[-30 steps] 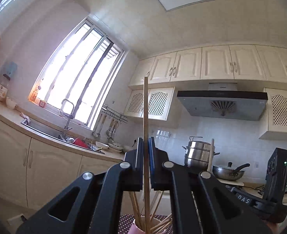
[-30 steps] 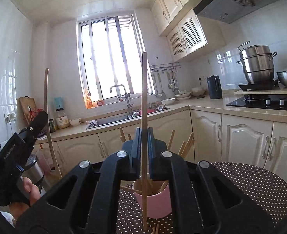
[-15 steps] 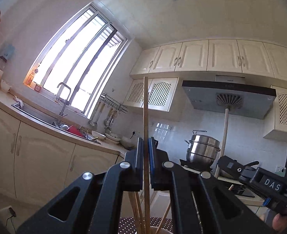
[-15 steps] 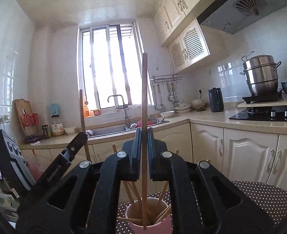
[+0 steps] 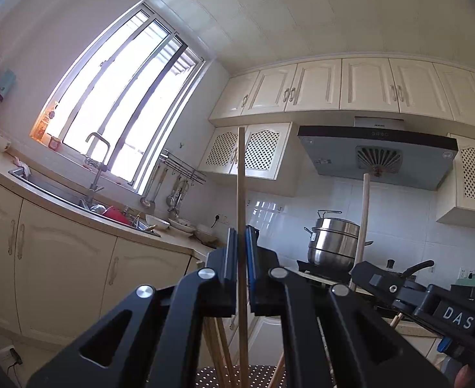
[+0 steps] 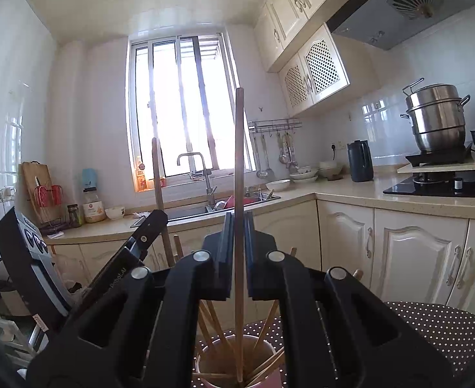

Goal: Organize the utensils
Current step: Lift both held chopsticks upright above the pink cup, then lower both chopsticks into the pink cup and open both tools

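Note:
My left gripper [image 5: 241, 236] is shut on a wooden chopstick [image 5: 241, 177] that stands upright. My right gripper [image 6: 238, 221] holds another wooden chopstick [image 6: 238, 148] upright between jaws that stand slightly parted; its lower end reaches into a pink cup [image 6: 234, 367] with several chopsticks inside. The cup stands on a dark polka-dot cloth [image 6: 431, 323]. The left gripper shows at the left of the right wrist view [image 6: 150, 226] with its chopstick [image 6: 157, 174]. The right gripper shows at the right of the left wrist view [image 5: 383, 278] with its chopstick [image 5: 363, 213].
A counter with a sink [image 6: 205, 207] and tap runs under the window. A black kettle [image 6: 360, 161] and bowls stand on the counter. A steel steamer pot [image 6: 438, 119] sits by the hob [image 6: 447, 184]. Cabinets line the walls.
Both grippers have risen and tilted up, so the cup has sunk lower in view. The right gripper's jaws have eased slightly apart around its chopstick. The two grippers have drawn closer together.

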`<state>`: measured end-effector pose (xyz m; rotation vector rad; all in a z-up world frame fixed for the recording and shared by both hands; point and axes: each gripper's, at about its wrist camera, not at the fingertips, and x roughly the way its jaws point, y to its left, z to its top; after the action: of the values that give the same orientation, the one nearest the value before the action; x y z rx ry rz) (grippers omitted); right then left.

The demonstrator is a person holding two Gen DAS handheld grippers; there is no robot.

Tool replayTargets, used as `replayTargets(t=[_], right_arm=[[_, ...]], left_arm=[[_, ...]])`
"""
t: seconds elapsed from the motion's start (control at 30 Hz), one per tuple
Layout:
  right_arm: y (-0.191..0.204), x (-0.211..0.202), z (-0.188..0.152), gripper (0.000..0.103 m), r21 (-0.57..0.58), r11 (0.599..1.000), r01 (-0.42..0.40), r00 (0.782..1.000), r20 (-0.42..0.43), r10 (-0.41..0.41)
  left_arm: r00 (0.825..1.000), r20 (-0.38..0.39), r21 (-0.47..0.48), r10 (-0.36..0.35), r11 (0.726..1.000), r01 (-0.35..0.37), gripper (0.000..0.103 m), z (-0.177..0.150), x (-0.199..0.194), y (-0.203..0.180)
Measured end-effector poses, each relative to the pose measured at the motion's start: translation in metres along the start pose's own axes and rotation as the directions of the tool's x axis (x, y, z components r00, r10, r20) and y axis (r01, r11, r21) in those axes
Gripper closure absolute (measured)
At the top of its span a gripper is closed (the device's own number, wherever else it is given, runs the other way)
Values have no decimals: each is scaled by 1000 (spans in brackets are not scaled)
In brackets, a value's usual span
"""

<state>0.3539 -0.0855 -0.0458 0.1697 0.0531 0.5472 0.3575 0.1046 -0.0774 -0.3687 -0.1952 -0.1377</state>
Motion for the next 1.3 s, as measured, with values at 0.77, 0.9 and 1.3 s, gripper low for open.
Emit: replayTargets(t=[0.77,0.9,1.3], right_arm=[[9,-12,-30,96,4,1000,19,990,-139,-18],[12,-16,-34,96,-5,1000,27,987,-160,-28],[21,-29,-35,95,1,997,79,973,-218,-77]], left_arm=[[976,-217,84,-15,996,34,64,-18,-28,2],[973,-228,87,-18,995,39,61,-14,-38,3],[958,-280,108,58,994,-28,38,2,-64,5]])
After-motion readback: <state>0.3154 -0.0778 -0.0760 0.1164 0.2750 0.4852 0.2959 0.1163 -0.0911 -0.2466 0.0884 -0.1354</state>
